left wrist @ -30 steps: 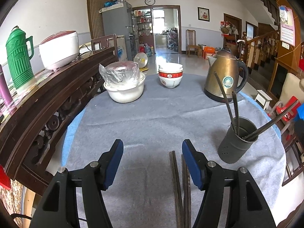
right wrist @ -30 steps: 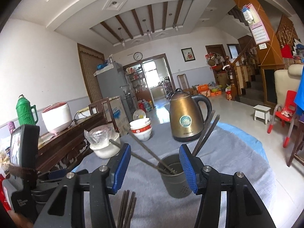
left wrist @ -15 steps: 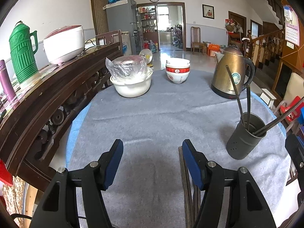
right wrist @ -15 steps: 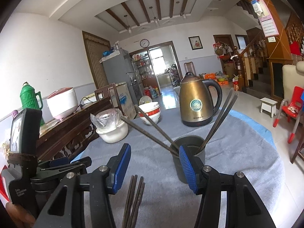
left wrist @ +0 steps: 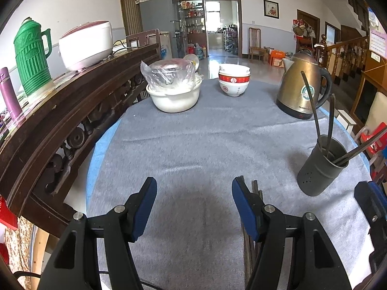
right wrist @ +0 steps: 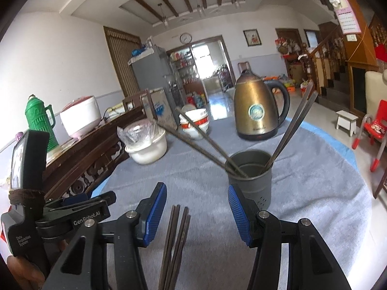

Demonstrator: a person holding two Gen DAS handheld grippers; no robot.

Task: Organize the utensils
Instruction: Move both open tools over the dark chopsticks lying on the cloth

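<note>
where the grey cloth (left wrist: 193,145) covers the round table, items stand as follows: loose chopsticks (right wrist: 177,239) lying flat at the near edge, between the spread blue pads of the right gripper (right wrist: 197,211), untouched; left gripper (left wrist: 193,205) likewise spread, holding nothing, the same chopsticks just beside its right finger. dark utensil holder (left wrist: 321,169) upright at right, four chopsticks leaning inside. far side: brass kettle (left wrist: 300,89) at right, stacked bowls (left wrist: 234,82) centre, white pot (left wrist: 174,96) with bagged lid at left.
</note>
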